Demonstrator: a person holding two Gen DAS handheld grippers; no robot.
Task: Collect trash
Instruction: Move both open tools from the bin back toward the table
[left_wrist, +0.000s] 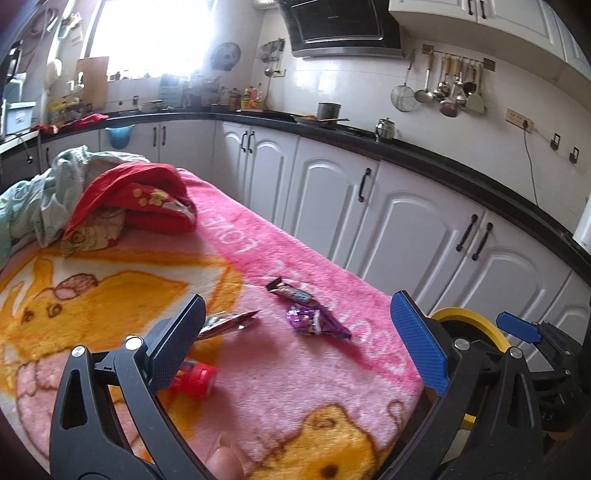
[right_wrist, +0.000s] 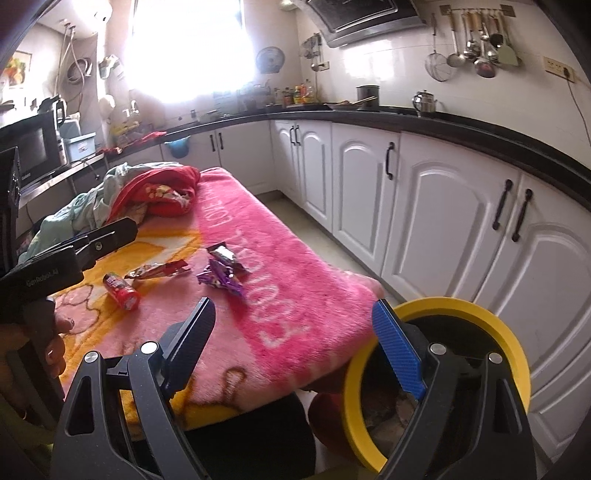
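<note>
Trash lies on a pink and yellow blanket (left_wrist: 280, 376) over a table: a brown wrapper (left_wrist: 291, 293), a purple wrapper (left_wrist: 316, 323), a silvery red wrapper (left_wrist: 229, 323) and a small red bottle (left_wrist: 195, 380). My left gripper (left_wrist: 299, 301) hovers open over the blanket just short of the wrappers, nothing between its pads. My right gripper (right_wrist: 295, 306) is open and empty above the blanket's near corner. A yellow-rimmed bin (right_wrist: 443, 306) stands off the table's corner, behind the right gripper's blue finger (right_wrist: 397, 350). The right wrist view also shows the purple wrapper (right_wrist: 221, 280) and red bottle (right_wrist: 122, 291).
A heap of red and pale green clothes (left_wrist: 122, 195) covers the table's far end. White cabinets (left_wrist: 332, 192) under a black counter (left_wrist: 443, 158) run along the right, with a strip of floor (right_wrist: 332, 240) between them and the table. A person's hand (right_wrist: 55, 332) grips the left tool.
</note>
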